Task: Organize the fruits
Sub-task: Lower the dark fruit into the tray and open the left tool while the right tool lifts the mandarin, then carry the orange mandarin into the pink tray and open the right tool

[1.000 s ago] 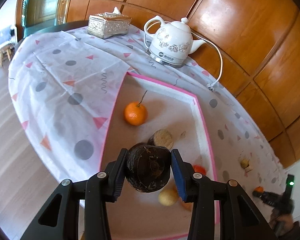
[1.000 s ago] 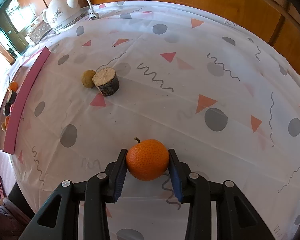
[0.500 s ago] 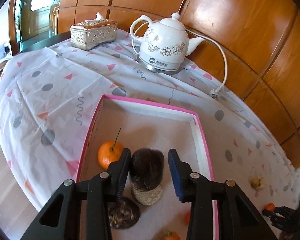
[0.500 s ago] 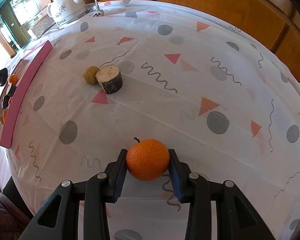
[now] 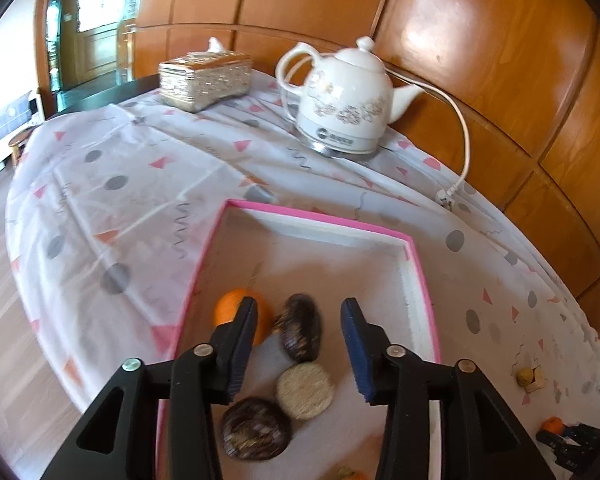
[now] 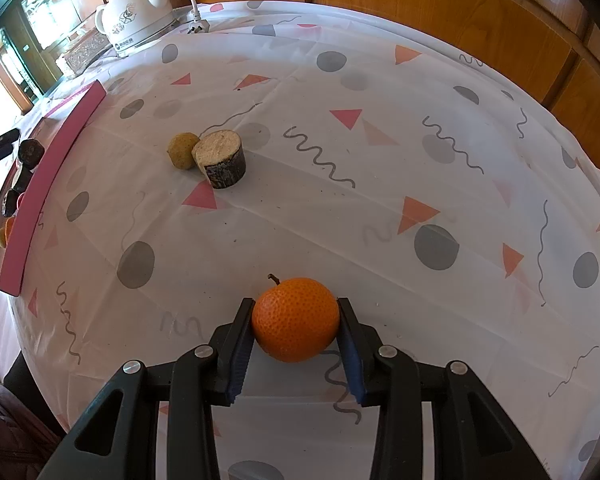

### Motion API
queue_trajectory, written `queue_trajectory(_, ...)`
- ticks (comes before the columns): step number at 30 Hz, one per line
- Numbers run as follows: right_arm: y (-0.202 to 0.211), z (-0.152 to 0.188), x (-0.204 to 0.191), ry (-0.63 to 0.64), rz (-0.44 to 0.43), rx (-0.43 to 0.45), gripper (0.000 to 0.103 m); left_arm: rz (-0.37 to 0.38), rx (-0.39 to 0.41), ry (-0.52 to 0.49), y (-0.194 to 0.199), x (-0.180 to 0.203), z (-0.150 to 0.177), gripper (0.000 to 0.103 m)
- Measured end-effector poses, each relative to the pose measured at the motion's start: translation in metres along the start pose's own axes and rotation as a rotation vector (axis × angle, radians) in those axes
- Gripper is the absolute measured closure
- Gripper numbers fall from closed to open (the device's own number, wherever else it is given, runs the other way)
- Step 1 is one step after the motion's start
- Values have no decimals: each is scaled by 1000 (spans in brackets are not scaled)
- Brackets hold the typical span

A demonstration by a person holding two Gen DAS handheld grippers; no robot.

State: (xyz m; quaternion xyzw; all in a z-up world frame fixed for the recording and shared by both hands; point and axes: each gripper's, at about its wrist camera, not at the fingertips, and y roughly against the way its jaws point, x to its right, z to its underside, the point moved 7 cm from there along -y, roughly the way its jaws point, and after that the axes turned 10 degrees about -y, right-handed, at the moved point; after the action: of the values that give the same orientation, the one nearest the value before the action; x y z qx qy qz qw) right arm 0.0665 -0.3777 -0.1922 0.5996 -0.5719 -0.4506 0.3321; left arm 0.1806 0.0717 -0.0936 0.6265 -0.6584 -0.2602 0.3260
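Note:
My left gripper (image 5: 298, 336) is open above the pink-rimmed tray (image 5: 418, 268). A dark brown fruit (image 5: 301, 332) lies in the tray between its fingers, apart from both pads. Beside it lie an orange (image 5: 236, 312), a cut pale round piece (image 5: 305, 390) and another dark fruit (image 5: 256, 428). My right gripper (image 6: 296, 334) is shut on an orange (image 6: 296, 318) just above the tablecloth. A cut dark-skinned piece (image 6: 220, 162) and a small yellow fruit (image 6: 182, 150) lie on the cloth ahead of it.
A white electric kettle (image 5: 344, 110) with cord and a silver tissue box (image 5: 204, 78) stand behind the tray. The tray's pink wall (image 6: 48, 184) shows at the left in the right wrist view. Wood panelling borders the table. The table edge falls to the floor on the left.
My left gripper has opened and let go of the dark fruit, which now lies in the tray. The gripper has drawn back a little. My right gripper still holds the orange.

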Motion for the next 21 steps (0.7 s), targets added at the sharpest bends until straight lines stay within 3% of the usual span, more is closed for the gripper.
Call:
queue_trajectory(10,1,0,-2,11,16,6,63,-84,19,-7,35,-26,36,41)
queue_trajectory(14,1,0,-3,20,23,12,63,-102,36,-14,47,-25,46,30)
queue_trajectory(21,1,0,-2,31,30,22,63,-111,92,-46,69,-16,48,24)
